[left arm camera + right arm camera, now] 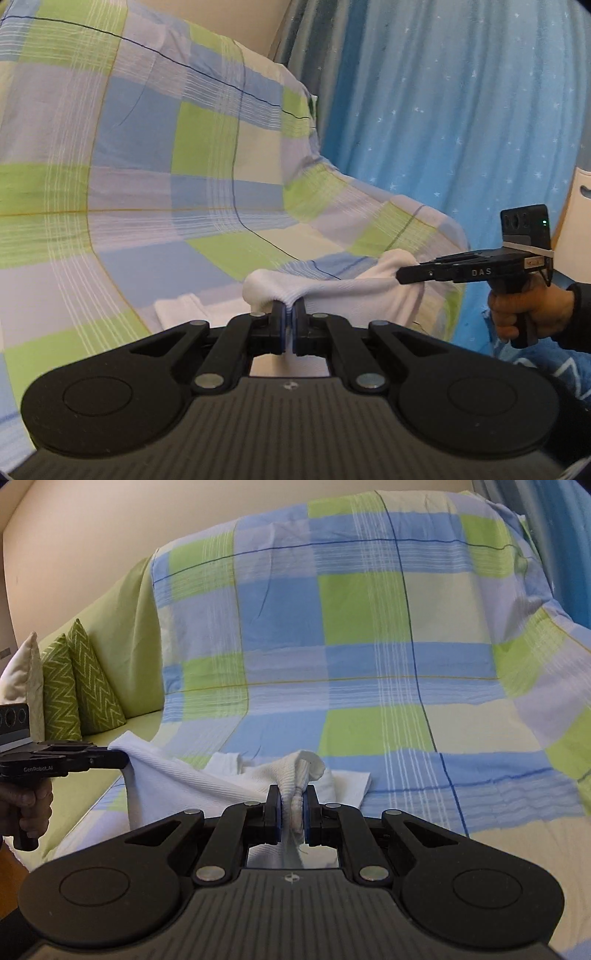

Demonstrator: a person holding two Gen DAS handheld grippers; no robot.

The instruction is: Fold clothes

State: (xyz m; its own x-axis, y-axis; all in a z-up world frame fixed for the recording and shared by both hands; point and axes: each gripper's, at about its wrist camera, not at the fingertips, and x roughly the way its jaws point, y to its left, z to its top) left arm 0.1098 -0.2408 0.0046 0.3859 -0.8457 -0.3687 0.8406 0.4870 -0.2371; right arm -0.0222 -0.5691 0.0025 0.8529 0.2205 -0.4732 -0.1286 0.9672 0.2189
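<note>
a: left wrist view first. what's the left claw [289, 314] doing?

b: it's clamped tight on a bunched fold of the white garment [343, 295], cloth squeezed between the blue pads. off to its right the right claw [400, 275] pinches the far edge of the same garment, a hand [524, 308] on its grip.

a: and from the right wrist?

b: the right claw [293, 806] is closed nearly all the way on a thick ribbed wad of the garment [207, 779]. to its left the left claw [123, 758] grips a corner, so the cloth hangs stretched between the two.

a: what's around them?

b: ahead of both claws, a checked sheet [351, 646] in blue, green and cream covers a sofa. part of the garment lies on it just beyond the claws. far left of the right claw stand green zigzag cushions [85, 686] and a white cushion [24, 681]. right of the left claw hangs a blue starred curtain [461, 110].
</note>
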